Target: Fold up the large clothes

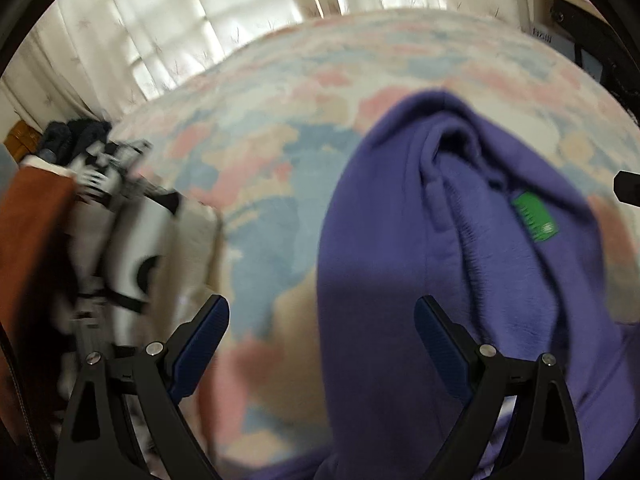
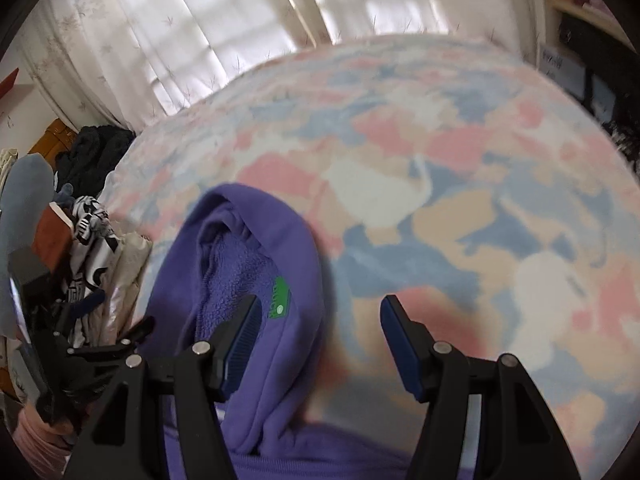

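Since the purple hoodie [image 1: 460, 240] lies bunched on the bed [image 1: 280, 160], hood up and green label [image 1: 536, 216] showing, spread it flat before folding. Left tool [image 1: 320, 320] and right tool [image 2: 318, 316] both gape, holding nothing; grab opposite edges.

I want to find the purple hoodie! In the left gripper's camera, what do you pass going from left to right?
Brown-orange garment → black-and-white patterned clothes → pastel patchwork blanket → purple hoodie → its green neck label.
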Demonstrator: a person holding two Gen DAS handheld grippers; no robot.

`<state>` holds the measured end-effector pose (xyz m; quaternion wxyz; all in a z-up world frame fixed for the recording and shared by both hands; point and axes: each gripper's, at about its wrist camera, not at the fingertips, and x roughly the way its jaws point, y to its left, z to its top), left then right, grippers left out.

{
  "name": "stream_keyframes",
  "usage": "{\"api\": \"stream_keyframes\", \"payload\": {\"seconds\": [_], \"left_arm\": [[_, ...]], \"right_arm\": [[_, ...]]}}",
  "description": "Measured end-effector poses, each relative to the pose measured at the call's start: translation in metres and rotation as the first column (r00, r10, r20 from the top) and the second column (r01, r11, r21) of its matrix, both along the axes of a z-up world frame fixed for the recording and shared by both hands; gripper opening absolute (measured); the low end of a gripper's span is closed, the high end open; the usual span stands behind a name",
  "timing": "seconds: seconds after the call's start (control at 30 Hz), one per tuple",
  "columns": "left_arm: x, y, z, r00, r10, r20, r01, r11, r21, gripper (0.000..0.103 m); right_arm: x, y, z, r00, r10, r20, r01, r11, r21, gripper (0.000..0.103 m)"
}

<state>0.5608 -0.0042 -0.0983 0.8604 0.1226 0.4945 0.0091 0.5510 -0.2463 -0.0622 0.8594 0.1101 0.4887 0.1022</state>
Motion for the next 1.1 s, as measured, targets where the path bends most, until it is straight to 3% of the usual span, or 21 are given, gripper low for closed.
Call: {"api": "stream_keyframes", "payload": {"seconds": [0.17,0.33,0.4,0.47,0.5,0.53,0.57,0.63,0.77,0.9,1.1], "left_arm": [[0.016,0.004,-0.026,1.000,0.014,-0.028,-0.015,0.999,-0.035,0.093],[0.030,0.023,-0.033,0.998,0.046,-0.046,-0.054,0.982,-0.181,0.088],[0.032,0.032,-0.037,0.996,0.058,-0.064,-0.072,0.969,-0.235,0.085],[0.034,0.036,-0.040,0.996,0.060,-0.070,-0.076,0.962,-0.264,0.073],[0.035,0.038,-0.042,0.996,0.057,-0.070,-0.075,0.957,-0.279,0.069],[0.034,0.037,-0.042,0.996,0.056,-0.069,-0.073,0.956,-0.284,0.056],[0.034,0.036,-0.042,0.996,0.048,-0.071,-0.066,0.955,-0.290,0.034],[0.034,0.029,-0.039,0.997,0.020,-0.077,-0.043,0.951,-0.305,0.004],[0.023,0.010,-0.024,1.000,0.026,-0.008,-0.027,0.983,-0.181,0.003],[0.004,0.014,0.007,0.999,0.046,0.027,-0.040,0.981,-0.192,0.003],[-0.046,0.027,0.071,0.995,0.014,0.099,0.005,0.981,-0.195,0.003]], "right_arm": [[0.019,0.008,-0.034,0.999,-0.008,-0.038,0.009,0.999,0.038,0.062],[0.035,0.013,-0.047,1.000,-0.011,-0.029,0.013,0.998,0.069,0.061],[0.041,0.016,-0.049,1.000,-0.009,-0.016,0.010,0.998,0.062,0.057],[0.046,0.019,-0.054,1.000,-0.001,-0.022,0.002,0.998,0.064,0.037],[0.049,0.021,-0.056,1.000,0.005,-0.030,-0.003,0.998,0.067,0.032],[0.051,0.022,-0.059,0.999,0.011,-0.038,-0.008,0.998,0.068,0.026],[0.052,0.024,-0.063,0.999,0.016,-0.046,-0.013,0.998,0.065,0.020],[0.052,0.027,-0.064,0.999,0.024,-0.040,-0.022,0.998,0.053,0.014],[0.041,0.030,-0.054,0.999,0.035,0.016,-0.035,0.999,-0.012,0.009],[0.025,0.020,-0.036,0.998,0.028,0.059,-0.028,1.000,-0.002,0.009],[-0.017,0.004,0.016,0.989,0.036,0.142,-0.043,0.998,0.044,0.009]]}}
